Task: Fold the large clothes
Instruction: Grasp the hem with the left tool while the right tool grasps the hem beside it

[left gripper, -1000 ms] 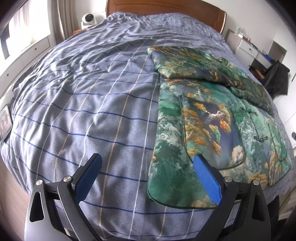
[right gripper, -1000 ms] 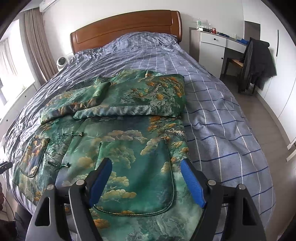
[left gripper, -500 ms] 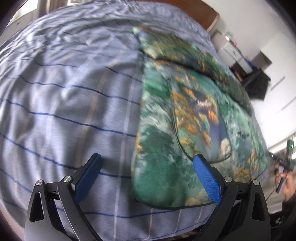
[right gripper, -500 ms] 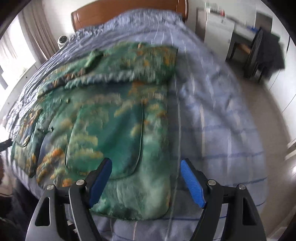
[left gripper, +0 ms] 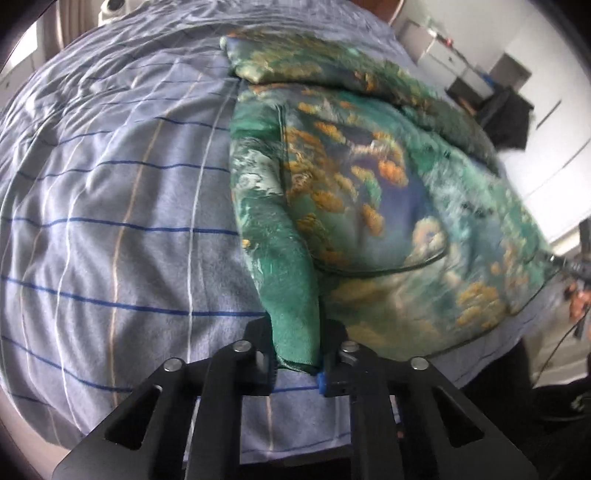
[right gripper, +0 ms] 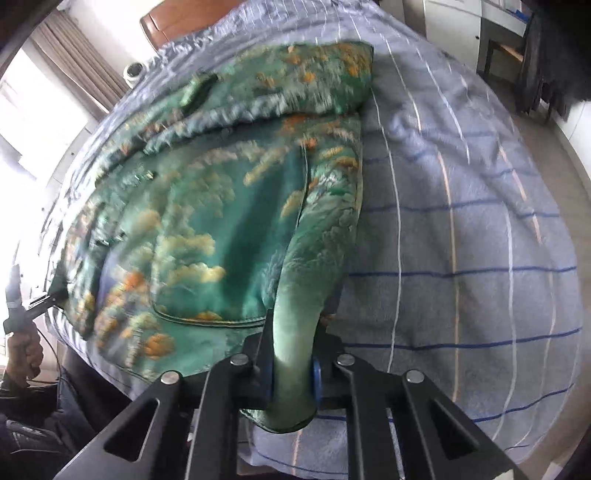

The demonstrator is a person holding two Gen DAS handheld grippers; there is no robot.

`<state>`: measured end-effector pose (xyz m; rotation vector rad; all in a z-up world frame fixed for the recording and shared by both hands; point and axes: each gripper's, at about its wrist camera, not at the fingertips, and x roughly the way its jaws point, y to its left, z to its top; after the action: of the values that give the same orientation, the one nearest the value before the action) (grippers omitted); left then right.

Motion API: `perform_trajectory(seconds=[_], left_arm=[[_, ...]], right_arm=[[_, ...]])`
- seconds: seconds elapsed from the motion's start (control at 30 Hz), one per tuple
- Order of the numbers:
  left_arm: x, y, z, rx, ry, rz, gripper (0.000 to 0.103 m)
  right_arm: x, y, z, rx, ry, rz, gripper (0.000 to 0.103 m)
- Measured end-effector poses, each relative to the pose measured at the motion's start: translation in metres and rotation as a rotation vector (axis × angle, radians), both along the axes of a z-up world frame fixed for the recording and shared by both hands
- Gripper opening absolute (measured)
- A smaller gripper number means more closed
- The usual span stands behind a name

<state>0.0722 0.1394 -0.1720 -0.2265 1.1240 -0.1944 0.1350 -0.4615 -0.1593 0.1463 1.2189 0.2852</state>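
A large green padded jacket (left gripper: 369, 192) with an orange and blue landscape print lies spread on the bed, its sleeves folded across the top. My left gripper (left gripper: 295, 354) is shut on the jacket's bottom left hem corner, which bunches up between the jaws. In the right wrist view the jacket (right gripper: 207, 221) lies to the left, and my right gripper (right gripper: 293, 373) is shut on its bottom right hem corner. Both corners are lifted slightly off the cover.
The bed has a blue-grey checked duvet (left gripper: 110, 221), also in the right wrist view (right gripper: 461, 240). A wooden headboard (right gripper: 162, 26) is at the far end. A white desk and a dark chair (right gripper: 535, 55) stand at the right. The person's other hand (right gripper: 22, 347) shows at the lower left.
Both grippers moved down and forward to the jacket's bottom hem and went from open to shut, each gripping a hem corner. The fabric now bunches up in the jaws.
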Motion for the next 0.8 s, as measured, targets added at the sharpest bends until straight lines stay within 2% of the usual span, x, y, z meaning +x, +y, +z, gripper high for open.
perform_trajectory(seconds=[0.17,0.33,0.43,0.5,0.6,0.67,0.8], left_arm=[[-0.013,0.009,0.028,-0.038,-0.025,-0.003,0.009],[-0.051,0.019,0.048,-0.072,-0.006,-0.039,0.009],[-0.071,0.026,0.063,-0.144,0.007,-0.046,0.008],[-0.072,0.035,0.083,-0.209,-0.033,-0.031,0.008],[-0.047,0.052,0.119,-0.303,-0.152,0.009,0.007],[-0.007,0.063,0.136,-0.355,-0.212,0.037,0.007],[0.088,0.063,0.141,-0.281,-0.262,0.075,0.008]], right_arm=[[-0.009,-0.006,0.027,0.034,-0.039,0.003,0.013],[-0.032,-0.007,0.043,0.085,-0.003,0.037,0.012],[-0.052,-0.01,0.057,0.124,0.035,0.056,0.012],[-0.058,-0.016,0.076,0.188,0.021,0.036,0.012],[-0.041,-0.026,0.109,0.309,-0.076,-0.012,0.012],[-0.015,-0.031,0.121,0.355,-0.14,-0.028,0.012],[0.071,-0.022,0.12,0.335,-0.214,-0.039,0.011]])
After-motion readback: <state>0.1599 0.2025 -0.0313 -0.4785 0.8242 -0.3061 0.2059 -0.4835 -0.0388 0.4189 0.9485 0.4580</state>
